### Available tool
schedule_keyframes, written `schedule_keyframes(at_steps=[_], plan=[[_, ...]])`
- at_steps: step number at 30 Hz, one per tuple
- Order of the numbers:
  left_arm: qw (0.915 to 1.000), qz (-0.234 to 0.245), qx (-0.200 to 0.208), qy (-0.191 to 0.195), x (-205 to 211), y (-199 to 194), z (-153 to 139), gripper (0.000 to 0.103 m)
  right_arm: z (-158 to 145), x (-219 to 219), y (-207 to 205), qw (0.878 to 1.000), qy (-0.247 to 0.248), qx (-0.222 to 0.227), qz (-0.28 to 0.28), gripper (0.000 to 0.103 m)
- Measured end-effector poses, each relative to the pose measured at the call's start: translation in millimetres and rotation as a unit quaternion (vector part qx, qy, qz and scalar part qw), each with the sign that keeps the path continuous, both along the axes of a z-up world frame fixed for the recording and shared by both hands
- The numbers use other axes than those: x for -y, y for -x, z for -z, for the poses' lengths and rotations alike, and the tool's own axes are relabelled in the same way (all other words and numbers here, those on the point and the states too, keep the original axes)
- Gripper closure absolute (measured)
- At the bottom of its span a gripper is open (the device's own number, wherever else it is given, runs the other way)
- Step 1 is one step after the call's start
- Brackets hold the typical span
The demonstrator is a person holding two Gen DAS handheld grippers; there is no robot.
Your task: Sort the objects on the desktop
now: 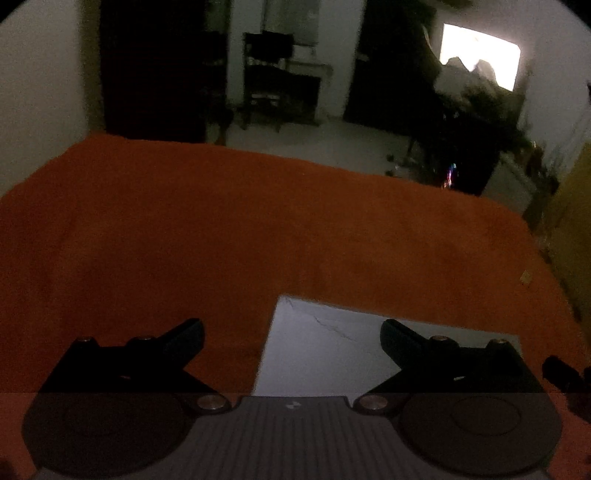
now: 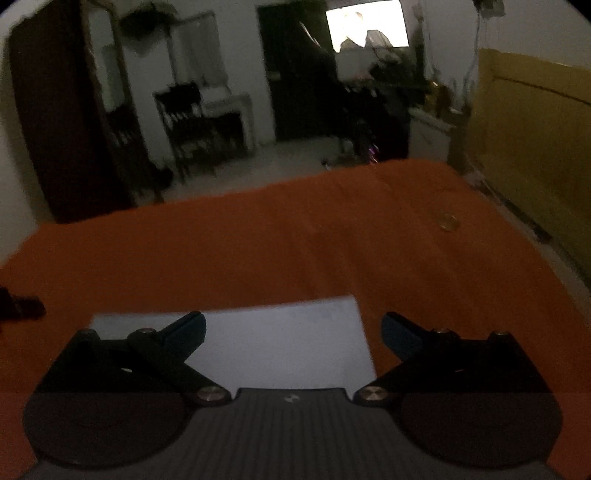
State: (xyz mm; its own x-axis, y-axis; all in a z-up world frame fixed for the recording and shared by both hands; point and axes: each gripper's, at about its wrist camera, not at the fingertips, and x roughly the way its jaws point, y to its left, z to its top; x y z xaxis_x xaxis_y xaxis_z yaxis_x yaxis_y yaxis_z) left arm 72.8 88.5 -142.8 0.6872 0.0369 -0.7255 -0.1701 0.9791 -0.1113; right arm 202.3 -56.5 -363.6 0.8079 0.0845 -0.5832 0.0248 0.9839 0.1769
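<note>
Over an orange-clothed counter (image 1: 184, 229), both tools, left tool (image 1: 291, 332) and right tool (image 2: 291, 326), gape empty above a white paper sheet (image 2: 280, 343); a small gold coin (image 2: 447, 222) lies well apart.

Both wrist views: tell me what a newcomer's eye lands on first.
The orange cloth covering the table fills both views. A white sheet of paper lies on it, just under the open right claw and partly under the open left claw. A bright screen glows in the dim room behind.
</note>
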Motion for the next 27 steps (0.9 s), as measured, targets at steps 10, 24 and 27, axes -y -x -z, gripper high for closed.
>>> schedule_keyframes(at_steps=[10, 24, 27], plan=[[0.9968, -0.001, -0.058, 0.056, 7.7, 32.2, 5.9, 0.0, -53.1, 20.1, 30.9, 0.997, -0.045, 0.004, 0.067, 0.0], [0.9939, 0.046, -0.049, 0.087, 23.7, 92.4, 14.8, 0.0, -50.0, 31.1, 86.8, 0.994, -0.107, -0.029, 0.013, 0.0], [0.9949, 0.041, -0.049, 0.079, 18.7, 106.1, 14.2, 0.0, -44.2, 24.1, 97.5, 0.995, -0.088, -0.042, -0.01, 0.0]])
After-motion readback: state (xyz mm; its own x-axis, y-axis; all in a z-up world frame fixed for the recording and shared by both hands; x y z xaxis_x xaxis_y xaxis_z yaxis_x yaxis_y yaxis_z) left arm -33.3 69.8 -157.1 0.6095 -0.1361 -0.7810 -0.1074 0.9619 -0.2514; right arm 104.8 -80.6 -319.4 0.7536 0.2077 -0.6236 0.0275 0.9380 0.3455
